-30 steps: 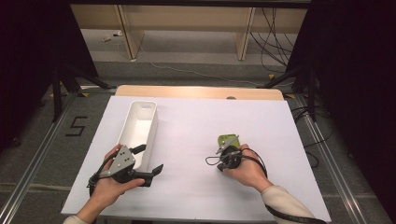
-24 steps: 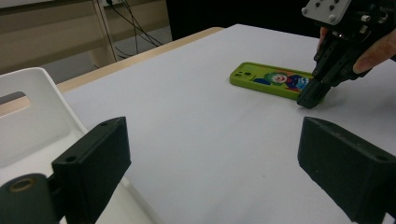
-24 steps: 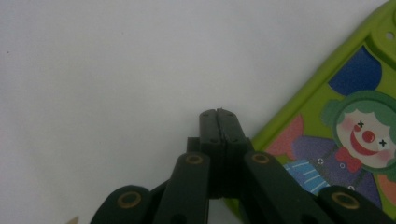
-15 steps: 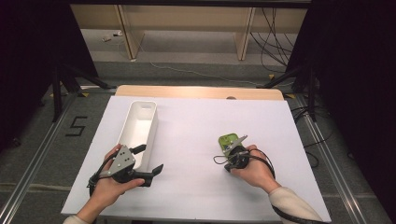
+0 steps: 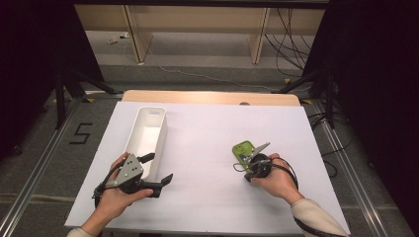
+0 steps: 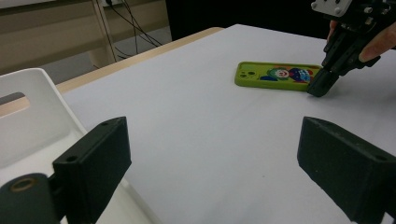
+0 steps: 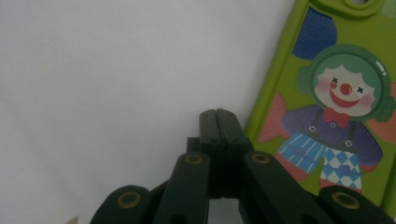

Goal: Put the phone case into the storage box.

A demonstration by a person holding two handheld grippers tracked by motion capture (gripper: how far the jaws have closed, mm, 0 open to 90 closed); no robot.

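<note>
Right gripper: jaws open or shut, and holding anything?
Shut and empty: the right gripper has its jaws pressed together beside the green phone case, gripping nothing.

Two handheld black grippers, bare hands, one pale sleeve.
Left gripper (image 5: 157,169): black body, grey three-cornered plate on top with small dark screw holes, black cable looping off its rear; in the left gripper view its two jaws are blocky matte-black pads with small screw holes, a brass-ringed pivot at lower left. Right gripper (image 7: 218,113): black linkage arms with brass-ringed pivots, small screws on the slim black jaws; in the high view a grey plate on top, black cable looped round the right hand (image 5: 276,178). Right forearm wears a cream long sleeve; left hand (image 5: 112,200) and wrist bare.
</note>
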